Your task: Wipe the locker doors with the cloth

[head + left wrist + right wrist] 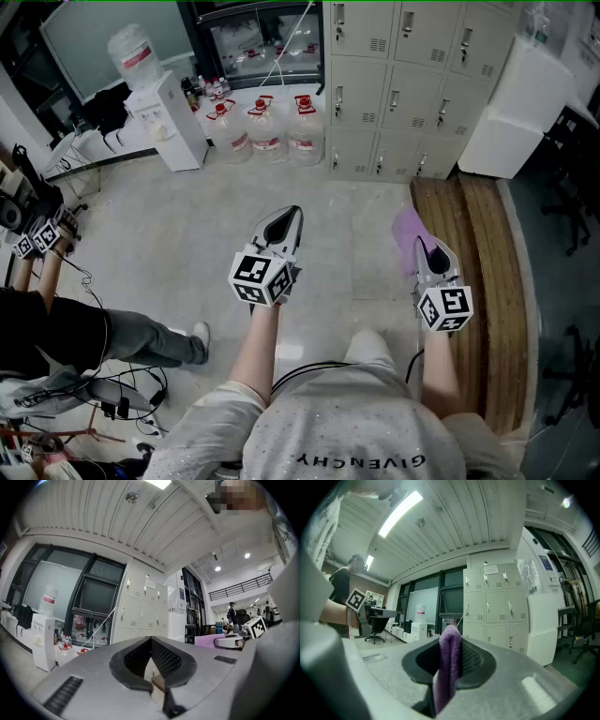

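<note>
cloth [407, 232] pinched in right gripper [429, 253], draped along its jaws. lockers [403, 84] straight ahead, well apart. left gripper [289, 220] closed, holding nothing.

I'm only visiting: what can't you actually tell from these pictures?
- The lockers: in the head view the upper edge cuts off the top row, and any dirt on the doors is too small to see.
- The cloth: its lower end is hidden behind the body of the right gripper in that gripper's view and in the head view.
- The paper notice on a locker: too small to read in the right gripper view.
</note>
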`<action>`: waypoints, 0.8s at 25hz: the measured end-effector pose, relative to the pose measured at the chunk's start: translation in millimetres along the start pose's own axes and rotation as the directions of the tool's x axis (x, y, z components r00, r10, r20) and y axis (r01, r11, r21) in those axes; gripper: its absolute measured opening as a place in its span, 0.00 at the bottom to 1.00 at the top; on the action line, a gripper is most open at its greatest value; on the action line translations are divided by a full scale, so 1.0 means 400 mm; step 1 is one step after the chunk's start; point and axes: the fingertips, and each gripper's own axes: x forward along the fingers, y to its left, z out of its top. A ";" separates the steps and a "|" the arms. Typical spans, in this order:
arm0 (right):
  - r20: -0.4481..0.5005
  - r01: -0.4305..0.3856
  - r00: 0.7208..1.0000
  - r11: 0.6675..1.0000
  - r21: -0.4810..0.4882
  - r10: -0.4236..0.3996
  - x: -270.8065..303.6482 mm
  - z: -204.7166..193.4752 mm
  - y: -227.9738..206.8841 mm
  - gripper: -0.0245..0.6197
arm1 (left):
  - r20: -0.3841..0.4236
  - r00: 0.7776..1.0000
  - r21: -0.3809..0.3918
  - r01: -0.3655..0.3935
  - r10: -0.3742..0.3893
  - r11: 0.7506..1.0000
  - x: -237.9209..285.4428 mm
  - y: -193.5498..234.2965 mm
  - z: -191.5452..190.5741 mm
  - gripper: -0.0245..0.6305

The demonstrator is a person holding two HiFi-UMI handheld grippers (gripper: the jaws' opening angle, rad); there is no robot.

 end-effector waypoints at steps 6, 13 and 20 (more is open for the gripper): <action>0.015 -0.037 0.999 0.999 0.008 0.037 0.075 0.001 -0.006 0.11 | -0.002 1.000 -0.015 -0.011 0.011 1.000 0.056 0.058 -0.013 0.04; 0.022 -0.043 0.999 0.999 0.033 0.042 0.268 -0.037 -0.089 0.11 | 0.001 1.000 -0.023 -0.011 0.011 1.000 0.230 0.175 -0.044 0.04; 0.042 -0.077 0.996 0.995 0.057 0.074 0.546 -0.012 -0.221 0.11 | 0.003 1.000 -0.018 -0.016 0.016 1.000 0.501 0.315 -0.025 0.04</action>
